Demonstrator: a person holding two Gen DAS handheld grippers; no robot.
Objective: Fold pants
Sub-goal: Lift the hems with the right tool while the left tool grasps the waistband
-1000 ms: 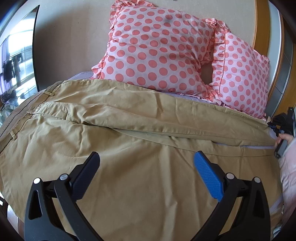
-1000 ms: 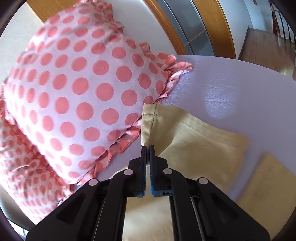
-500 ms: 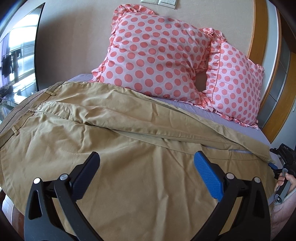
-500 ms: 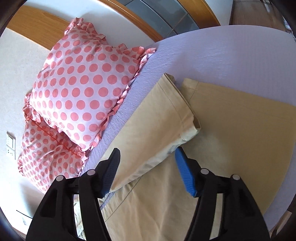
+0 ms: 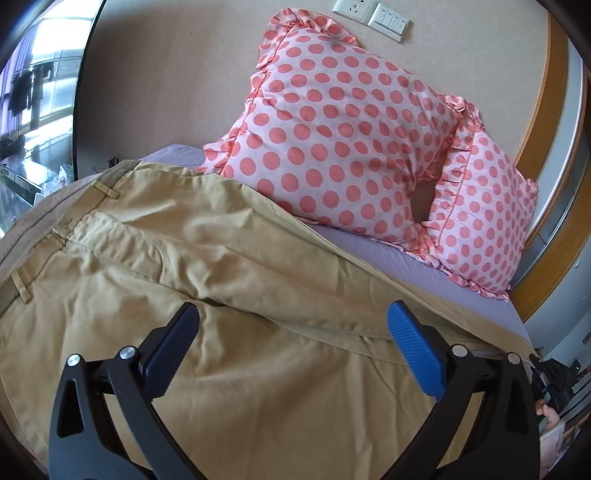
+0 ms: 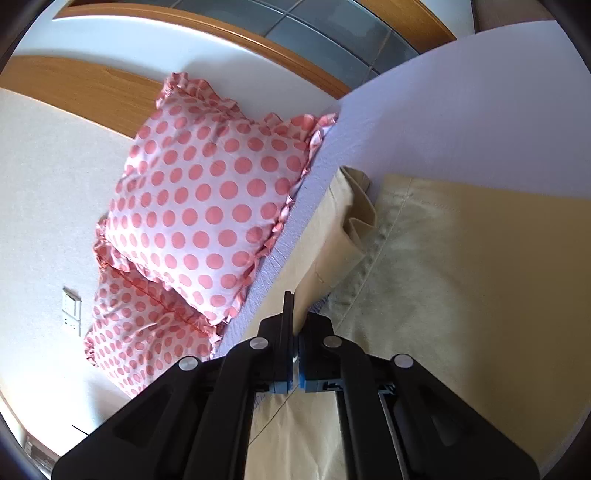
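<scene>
Khaki pants (image 5: pixel 221 295) lie spread lengthwise across the bed (image 5: pixel 424 266), waistband toward the window side in the left wrist view and leg cuffs toward the far side, just beside 2 pink polka-dot pillows (image 5: pixel 351 147) that lean against the wall.

Right gripper (image 6: pixel 293 332): 0.5 s ago its jaws stood wide apart on either side of the upper leg's cuff; now they are pressed together on the edge of that trouser leg (image 6: pixel 332 251), a little short of the hem. The cuff mouth gapes and buckles above the grip, so the cloth appears slightly lifted off the lower leg (image 6: pixel 461 277), though the fisheye angle makes the height hard to judge.

Left gripper (image 5: pixel 291 347): jaws spread wide, holding nothing, above the seat and thigh region, as in the 2 earlier frames; only its viewpoint has shifted, bringing the wall socket (image 5: pixel 371 14) into view.

Reading: the release-and-regrasp at the cuff end is complete, so the right side is ready to carry the leg. The 2 legs are not yet aligned; a crease runs diagonally between them. The fold is at an early stage, and the left gripper probably needs a matching hold near the waistband before the leg can be drawn over.
</scene>
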